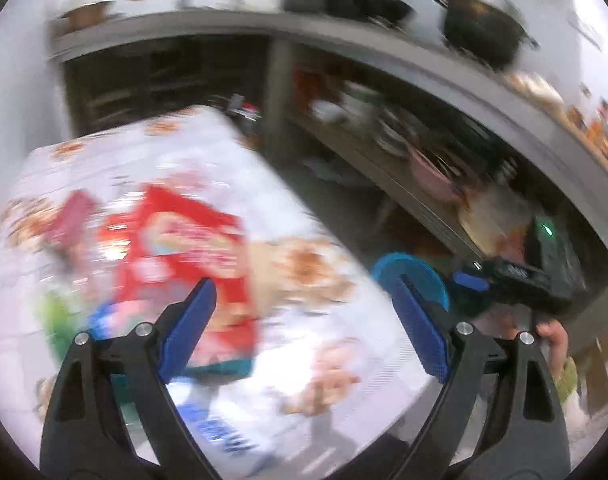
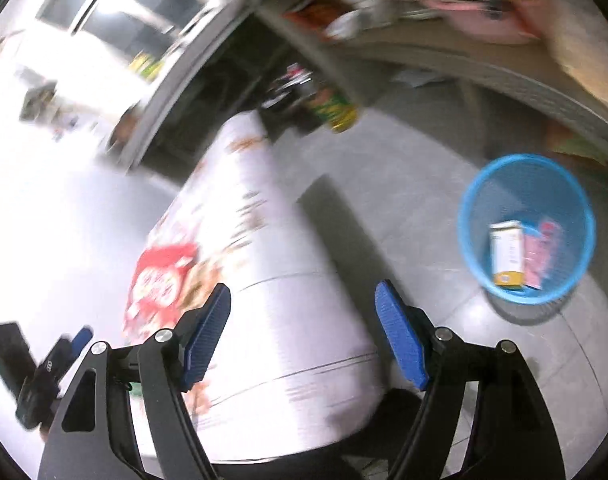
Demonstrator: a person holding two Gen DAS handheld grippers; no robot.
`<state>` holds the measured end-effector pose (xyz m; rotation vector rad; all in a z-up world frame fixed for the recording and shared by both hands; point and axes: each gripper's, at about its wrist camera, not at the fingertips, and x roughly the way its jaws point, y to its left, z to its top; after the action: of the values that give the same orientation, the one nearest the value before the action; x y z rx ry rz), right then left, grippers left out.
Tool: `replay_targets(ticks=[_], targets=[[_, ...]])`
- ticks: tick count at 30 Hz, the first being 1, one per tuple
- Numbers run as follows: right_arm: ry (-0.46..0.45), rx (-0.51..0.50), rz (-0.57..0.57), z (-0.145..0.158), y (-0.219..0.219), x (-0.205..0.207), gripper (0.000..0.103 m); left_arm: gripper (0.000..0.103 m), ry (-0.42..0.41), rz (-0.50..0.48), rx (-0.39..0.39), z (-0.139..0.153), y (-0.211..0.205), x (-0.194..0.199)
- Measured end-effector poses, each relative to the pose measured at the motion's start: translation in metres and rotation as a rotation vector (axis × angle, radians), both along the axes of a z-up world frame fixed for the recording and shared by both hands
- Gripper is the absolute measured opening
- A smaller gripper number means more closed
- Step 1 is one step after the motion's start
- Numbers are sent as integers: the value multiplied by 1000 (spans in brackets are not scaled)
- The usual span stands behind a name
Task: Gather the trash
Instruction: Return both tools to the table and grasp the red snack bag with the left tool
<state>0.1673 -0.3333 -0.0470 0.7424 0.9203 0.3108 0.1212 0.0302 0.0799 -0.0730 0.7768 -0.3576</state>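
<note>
Both views are blurred by motion. In the left wrist view my left gripper [image 1: 304, 320] is open and empty above a table with a white patterned cloth [image 1: 336, 344]. A red snack packet [image 1: 183, 248] lies on the cloth just ahead of the left finger, with a dark red wrapper [image 1: 69, 216] and a green item [image 1: 59, 316] further left. In the right wrist view my right gripper [image 2: 304, 328] is open and empty over the table's edge [image 2: 304, 360]. The red packet [image 2: 159, 280] lies to its left. A blue mesh waste bin [image 2: 524, 184] stands on the floor at right and holds a white-and-yellow carton [image 2: 504, 252] and a pink packet [image 2: 540, 252].
A grey counter [image 1: 344, 36] with a black pot [image 1: 484, 28] and pans runs behind, with shelves of dishes [image 1: 404, 132] under it. The blue bin [image 1: 408, 268] shows past the table. The other gripper and hand [image 1: 544, 280] are at right. A green can [image 2: 336, 108] stands on the tiled floor.
</note>
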Motion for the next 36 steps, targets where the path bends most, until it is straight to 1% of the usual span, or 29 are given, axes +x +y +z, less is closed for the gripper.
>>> replay_targets(ticks=[2, 4, 6, 7, 9, 11, 13, 14, 16, 17, 19, 20, 22, 24, 25, 28, 30, 32, 34, 36], targets=[[-13, 1, 78, 9, 26, 8, 73, 85, 6, 70, -20, 0, 34, 0], [-31, 17, 163, 21, 59, 18, 73, 83, 30, 110, -40, -5, 59, 2], [-50, 42, 248, 30, 92, 27, 73, 75, 64, 135, -77, -12, 79, 8], [-54, 56, 284, 34, 106, 31, 73, 73, 80, 143, -90, -17, 84, 10], [-49, 83, 354, 37, 138, 42, 73, 63, 112, 156, -112, -25, 93, 16], [-25, 92, 387, 34, 160, 51, 70, 59, 142, 159, -127, -32, 101, 26], [11, 100, 404, 28, 177, 64, 62, 54, 168, 163, -138, -37, 104, 36], [25, 106, 402, 25, 180, 68, 60, 52, 176, 161, -141, -38, 106, 41], [55, 120, 403, 15, 189, 77, 50, 47, 192, 159, -137, -41, 108, 51], [71, 118, 397, 11, 192, 81, 49, 46, 206, 155, -131, -43, 108, 57], [88, 117, 398, 5, 198, 86, 41, 45, 228, 151, -124, -47, 110, 66], [99, 117, 397, 1, 200, 88, 40, 44, 237, 150, -119, -49, 111, 69], [112, 110, 407, -5, 205, 92, 33, 43, 255, 147, -102, -53, 111, 76], [130, 103, 416, -11, 210, 94, 28, 39, 269, 137, -123, -56, 113, 77], [136, 104, 423, -13, 211, 95, 24, 39, 282, 125, -155, -58, 115, 78], [155, 102, 434, -21, 214, 96, 19, 36, 298, 101, -226, -61, 117, 79], [163, 107, 438, -24, 215, 96, 18, 36, 314, 83, -280, -63, 118, 80], [165, 111, 441, -26, 214, 97, 17, 36, 330, 70, -311, -66, 116, 82], [167, 115, 444, -27, 212, 97, 16, 36, 339, 66, -305, -68, 113, 84], [168, 115, 444, -28, 212, 98, 16, 30, 340, 61, -281, -68, 107, 86]])
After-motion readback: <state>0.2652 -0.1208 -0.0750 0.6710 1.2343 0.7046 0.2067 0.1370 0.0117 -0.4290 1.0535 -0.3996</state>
